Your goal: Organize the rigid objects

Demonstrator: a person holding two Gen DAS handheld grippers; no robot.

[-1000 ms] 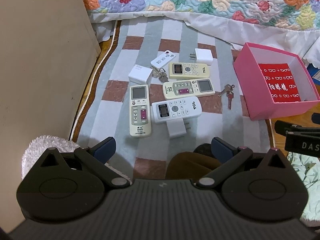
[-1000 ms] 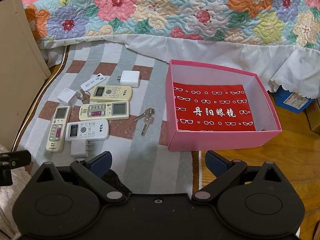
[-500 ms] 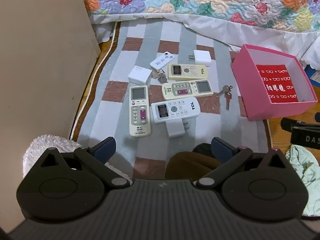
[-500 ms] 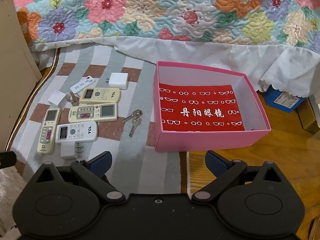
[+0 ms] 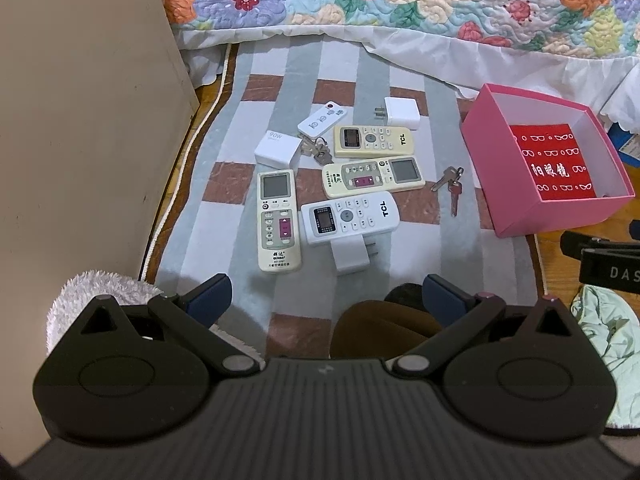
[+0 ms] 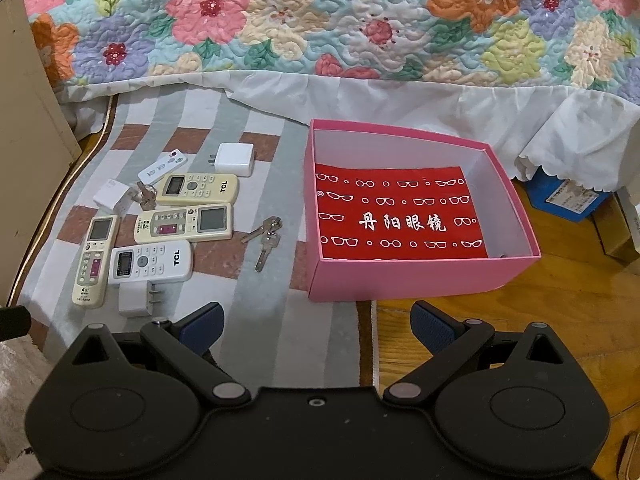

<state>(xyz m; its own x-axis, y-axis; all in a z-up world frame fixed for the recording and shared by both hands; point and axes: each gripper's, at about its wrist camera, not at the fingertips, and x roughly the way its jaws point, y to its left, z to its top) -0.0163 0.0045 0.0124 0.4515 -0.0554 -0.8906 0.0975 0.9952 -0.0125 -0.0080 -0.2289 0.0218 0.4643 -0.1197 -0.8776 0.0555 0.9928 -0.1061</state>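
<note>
Several remotes lie on a striped rug (image 5: 352,68): a white TCL remote (image 5: 349,217) (image 6: 150,266), a cream upright remote (image 5: 278,220) (image 6: 93,260), two more cream remotes (image 5: 373,175) (image 5: 372,141) and a small white remote (image 5: 322,121). Three white chargers (image 5: 350,256) (image 5: 278,149) (image 5: 401,113) and two key bunches (image 5: 452,186) (image 5: 318,152) lie among them. An open pink box (image 6: 404,286) (image 5: 560,210) with a red lining stands to the right. My left gripper (image 5: 326,298) and right gripper (image 6: 316,322) are open and empty, short of the objects.
A floral quilt with a white skirt (image 6: 360,32) hangs at the back. A beige cabinet (image 5: 80,120) stands on the left. A fluffy white item (image 5: 100,292), a brown object (image 5: 380,324) and a pale green cloth (image 5: 604,320) lie near my left gripper. Wood floor (image 6: 560,340) shows at right.
Both views shifted slightly; the right gripper's view drifted right, so the box sits further left in it. Both grippers stay open and empty.
</note>
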